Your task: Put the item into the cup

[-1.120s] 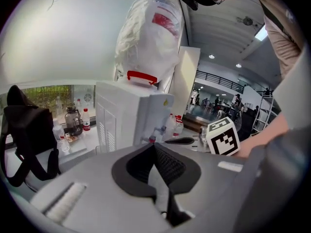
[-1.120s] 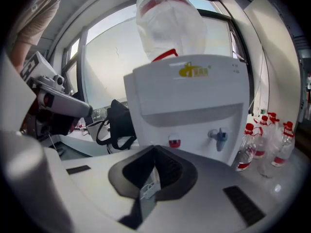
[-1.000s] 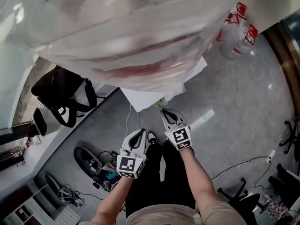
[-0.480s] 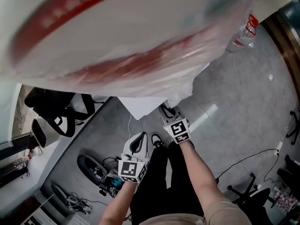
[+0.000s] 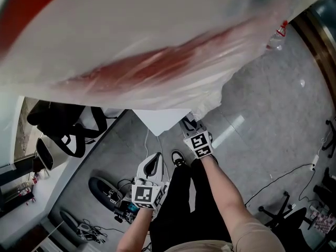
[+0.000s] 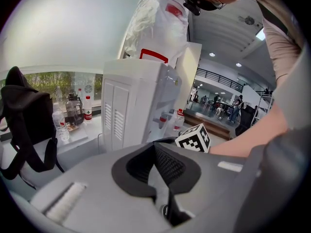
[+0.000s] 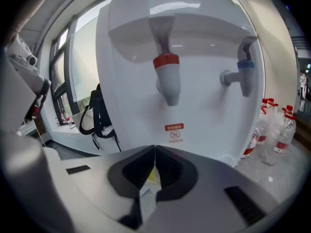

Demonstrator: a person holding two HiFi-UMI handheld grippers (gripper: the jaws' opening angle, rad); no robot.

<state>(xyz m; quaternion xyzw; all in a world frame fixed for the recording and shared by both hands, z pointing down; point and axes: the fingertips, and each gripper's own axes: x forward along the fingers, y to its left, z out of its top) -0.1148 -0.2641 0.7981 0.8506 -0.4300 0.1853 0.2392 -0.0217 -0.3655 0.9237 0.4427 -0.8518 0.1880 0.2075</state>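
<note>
Right hand-held gripper (image 7: 154, 148): clamped on small yellow-white item (image 7: 150, 177), pinched between jaws | Left hand-held gripper (image 6: 155, 145): jaws together, empty | Ahead of right: water dispenser (image 7: 204, 96), red tap (image 7: 167, 76) above | Progress: item grasped; no cup in view; placing judged undone.

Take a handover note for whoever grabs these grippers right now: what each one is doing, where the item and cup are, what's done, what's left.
Left gripper: jaws together, nothing between them, facing the dispenser's side.
Right gripper: jaws shut on the item, a small yellow-and-white piece, pointed at the dispenser front, below the red tap.
Cup: not in any view.
Done: item is in the right jaws.
Left: find the cup and drop the item in.
</note>
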